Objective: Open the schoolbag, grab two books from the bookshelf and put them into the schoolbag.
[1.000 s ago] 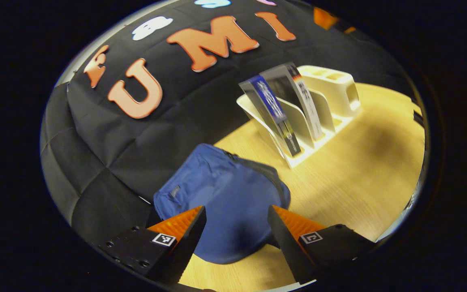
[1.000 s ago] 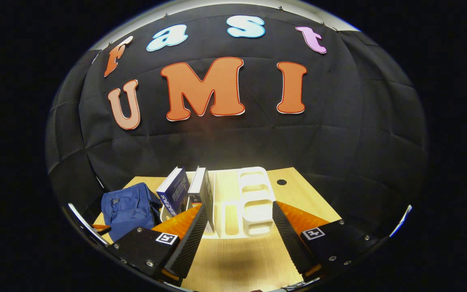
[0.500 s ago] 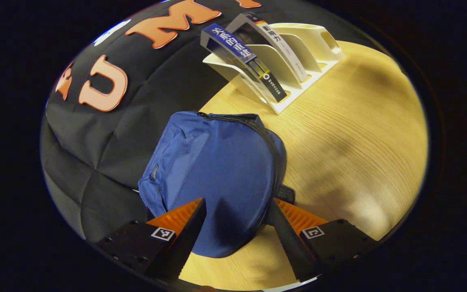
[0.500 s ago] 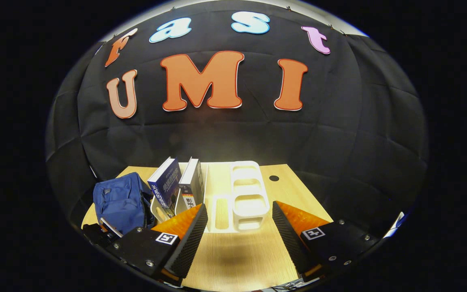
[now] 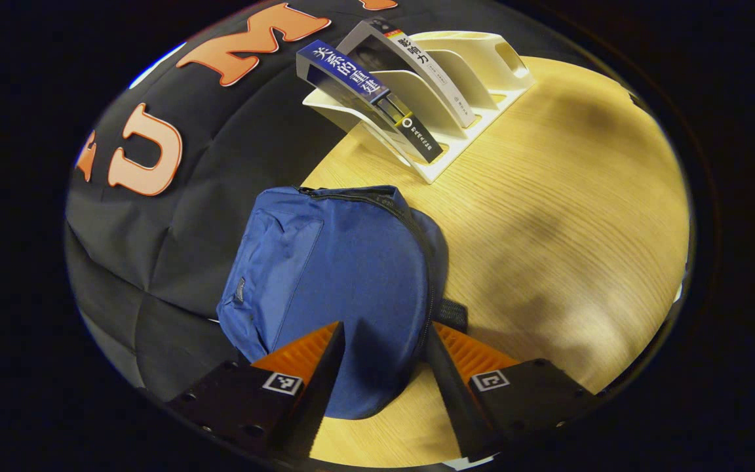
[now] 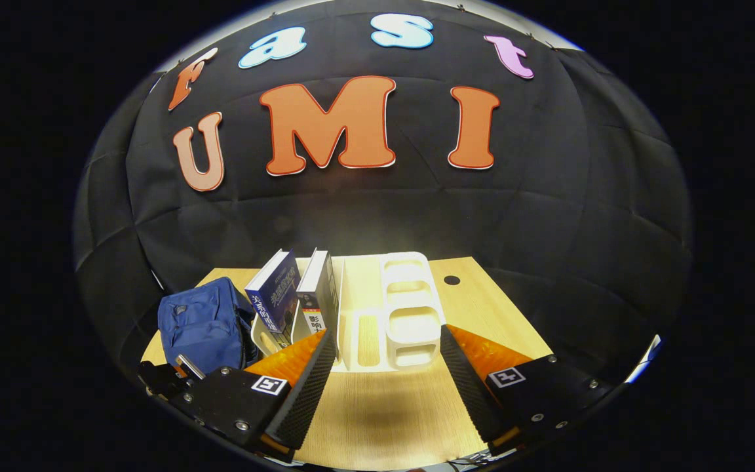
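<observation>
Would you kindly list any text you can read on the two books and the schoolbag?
"关系的重建": spine of the blue book.
"影响力": spine of the grey book.
Small print low on both spines: too small to read.
Schoolbag: its small tag is unreadable.

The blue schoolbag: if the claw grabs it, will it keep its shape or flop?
Probably flop. The blue schoolbag looks like soft fabric, creased and slumped on the table. It seems flat, so likely light and nearly empty. Pinching one spot would probably lift just a fold, and a push may slide it over the smooth wood.
</observation>
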### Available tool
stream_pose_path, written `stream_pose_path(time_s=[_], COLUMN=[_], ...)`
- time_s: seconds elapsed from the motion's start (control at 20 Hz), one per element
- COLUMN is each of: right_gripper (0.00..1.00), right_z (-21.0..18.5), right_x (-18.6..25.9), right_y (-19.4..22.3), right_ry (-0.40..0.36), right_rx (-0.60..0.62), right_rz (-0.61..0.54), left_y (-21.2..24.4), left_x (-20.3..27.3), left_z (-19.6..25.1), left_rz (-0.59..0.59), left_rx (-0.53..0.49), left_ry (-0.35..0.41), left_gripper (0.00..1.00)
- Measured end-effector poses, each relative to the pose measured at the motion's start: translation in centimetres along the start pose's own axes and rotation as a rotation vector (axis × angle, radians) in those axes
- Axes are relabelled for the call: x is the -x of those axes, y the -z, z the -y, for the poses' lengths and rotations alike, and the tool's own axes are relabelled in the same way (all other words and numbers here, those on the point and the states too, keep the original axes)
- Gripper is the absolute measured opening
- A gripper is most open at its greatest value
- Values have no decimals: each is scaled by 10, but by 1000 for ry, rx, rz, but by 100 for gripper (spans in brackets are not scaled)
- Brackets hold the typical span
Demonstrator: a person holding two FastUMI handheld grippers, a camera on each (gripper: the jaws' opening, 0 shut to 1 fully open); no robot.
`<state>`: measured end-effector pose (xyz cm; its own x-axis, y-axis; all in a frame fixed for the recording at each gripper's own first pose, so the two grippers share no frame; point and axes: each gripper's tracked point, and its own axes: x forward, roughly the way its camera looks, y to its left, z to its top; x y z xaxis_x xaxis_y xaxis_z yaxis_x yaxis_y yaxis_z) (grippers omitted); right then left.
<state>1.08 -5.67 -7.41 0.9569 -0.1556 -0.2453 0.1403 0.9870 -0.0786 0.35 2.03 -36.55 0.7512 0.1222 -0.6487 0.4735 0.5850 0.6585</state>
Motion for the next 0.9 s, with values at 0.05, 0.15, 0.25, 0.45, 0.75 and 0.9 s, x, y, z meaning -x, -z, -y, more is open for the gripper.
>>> stream_pose_path(time_s=[0.05,0.15,0.25,0.45,0.75,0.9], right_gripper=[95,95,95,96,95,95], right_z=[1,3,5,7,2,-11], right_x=[0,0,-2,-2,2,4], right_y=[0,2,4,-1,-11,-16], right_ry=[0,-1,-3,-12,-87,-143], right_rx=[-4,-13,-28,-44,-79,-44], right_rz=[-1,-6,-9,1,28,46], left_y=[0,-6,-11,-8,-18,-38], left_x=[2,4,6,0,17,35], left_z=[-4,-12,-15,-10,-25,-56], left_rz=[-8,-4,2,-35,-113,-126], left_rx=[2,-19,-37,-44,24,46], left_ry=[-16,-54,-64,-16,175,253], left_gripper=[75,28,34,2,1,1])
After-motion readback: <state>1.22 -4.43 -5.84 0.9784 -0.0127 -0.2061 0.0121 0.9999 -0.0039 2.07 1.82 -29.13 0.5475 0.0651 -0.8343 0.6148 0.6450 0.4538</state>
